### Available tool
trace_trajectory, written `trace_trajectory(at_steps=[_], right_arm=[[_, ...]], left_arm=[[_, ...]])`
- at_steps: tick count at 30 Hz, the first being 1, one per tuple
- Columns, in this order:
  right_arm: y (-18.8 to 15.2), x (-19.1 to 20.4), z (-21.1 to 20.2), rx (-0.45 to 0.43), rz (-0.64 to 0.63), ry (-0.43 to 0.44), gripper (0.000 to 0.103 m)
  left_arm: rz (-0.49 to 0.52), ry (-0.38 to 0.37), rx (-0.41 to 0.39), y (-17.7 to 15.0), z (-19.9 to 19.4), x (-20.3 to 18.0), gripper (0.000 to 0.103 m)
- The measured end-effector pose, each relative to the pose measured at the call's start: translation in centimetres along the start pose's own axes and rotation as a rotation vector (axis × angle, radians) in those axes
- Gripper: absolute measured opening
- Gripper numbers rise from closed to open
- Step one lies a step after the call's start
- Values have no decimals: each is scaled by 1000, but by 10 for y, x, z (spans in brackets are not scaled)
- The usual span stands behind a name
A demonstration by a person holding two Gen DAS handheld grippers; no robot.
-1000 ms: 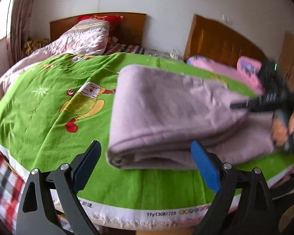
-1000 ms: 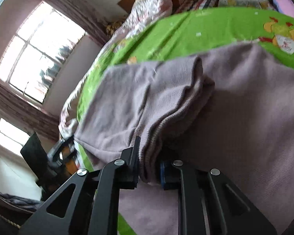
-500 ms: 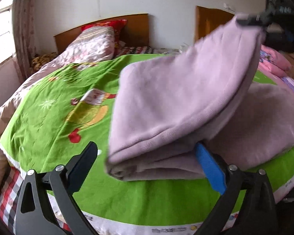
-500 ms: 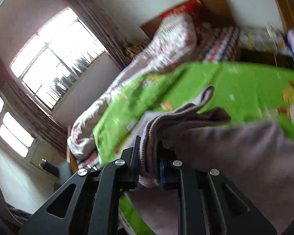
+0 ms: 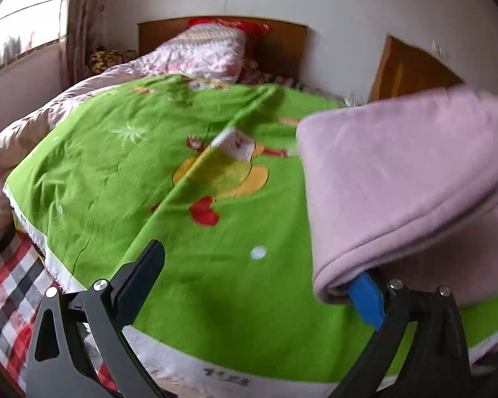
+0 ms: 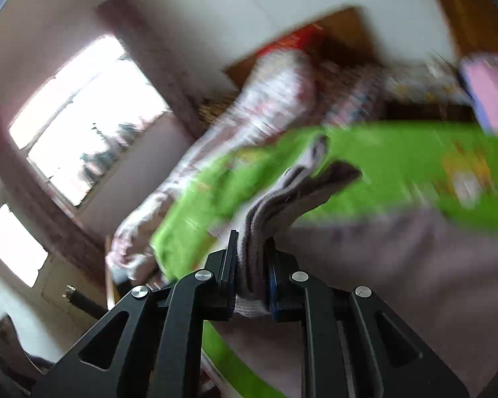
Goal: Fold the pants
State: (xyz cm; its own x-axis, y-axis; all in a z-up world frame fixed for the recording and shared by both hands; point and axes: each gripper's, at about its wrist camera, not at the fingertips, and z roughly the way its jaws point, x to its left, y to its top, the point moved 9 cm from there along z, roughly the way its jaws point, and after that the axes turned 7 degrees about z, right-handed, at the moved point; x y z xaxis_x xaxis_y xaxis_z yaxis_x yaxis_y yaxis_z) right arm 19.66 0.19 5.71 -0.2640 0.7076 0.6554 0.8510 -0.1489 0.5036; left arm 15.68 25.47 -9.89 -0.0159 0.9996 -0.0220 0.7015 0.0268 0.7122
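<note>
The lilac pants [image 5: 398,179] lie folded on the green cartoon bedsheet [image 5: 116,172], at the right of the left wrist view, with their upper layer lifted up to the right. My left gripper [image 5: 259,265] is open wide. Its blue-padded right finger [image 5: 365,295] is tucked under the fold's near corner, and its left finger stands apart over bare sheet. In the blurred right wrist view, my right gripper [image 6: 252,258] is shut on a stack of the pants' ribbed edges [image 6: 259,219], held raised above the rest of the pants [image 6: 398,265].
A pink-patterned quilt and pillow [image 5: 209,53] lie against the wooden headboard [image 5: 282,46] at the far end. A red checked sheet [image 5: 6,282] shows below the bed's near left corner. There is a window [image 6: 83,112] on the left and a second headboard [image 5: 411,69] at the right.
The right gripper has risen with the pants' edge, lifting the top layer. The left gripper has shifted left, and its blue finger now sits under the fold's corner.
</note>
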Motion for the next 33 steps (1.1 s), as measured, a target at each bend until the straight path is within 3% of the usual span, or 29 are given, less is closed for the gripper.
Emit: trace_trajectory(at_steps=[3, 5, 6, 15, 21, 26, 29, 31, 33], right_arm=[[-60, -69, 23, 98, 141, -135, 16], [-88, -97, 39, 145, 207, -163, 16], [-92, -98, 39, 122, 214, -150, 16], [-64, -60, 1, 10, 73, -149, 15], [-98, -102, 21, 75, 161, -218, 15], [-78, -84, 1, 9, 102, -208, 15], [-82, -95, 3, 24, 106, -228, 15], [-97, -111, 19, 79, 141, -237, 15], [-95, -112, 19, 65, 124, -227, 17]], left_arm=[[39, 7, 3, -1, 6, -4, 102], [42, -3, 10, -1, 10, -4, 102], [47, -3, 17, -1, 10, -4, 102], [52, 21, 35, -2, 9, -7, 102], [168, 84, 22, 2, 5, -18, 102], [276, 158, 10, 10, -2, -25, 102], [352, 205, -5, 11, -3, -32, 102], [352, 200, -5, 9, 0, -31, 102], [312, 162, 15, 8, 2, -25, 102]])
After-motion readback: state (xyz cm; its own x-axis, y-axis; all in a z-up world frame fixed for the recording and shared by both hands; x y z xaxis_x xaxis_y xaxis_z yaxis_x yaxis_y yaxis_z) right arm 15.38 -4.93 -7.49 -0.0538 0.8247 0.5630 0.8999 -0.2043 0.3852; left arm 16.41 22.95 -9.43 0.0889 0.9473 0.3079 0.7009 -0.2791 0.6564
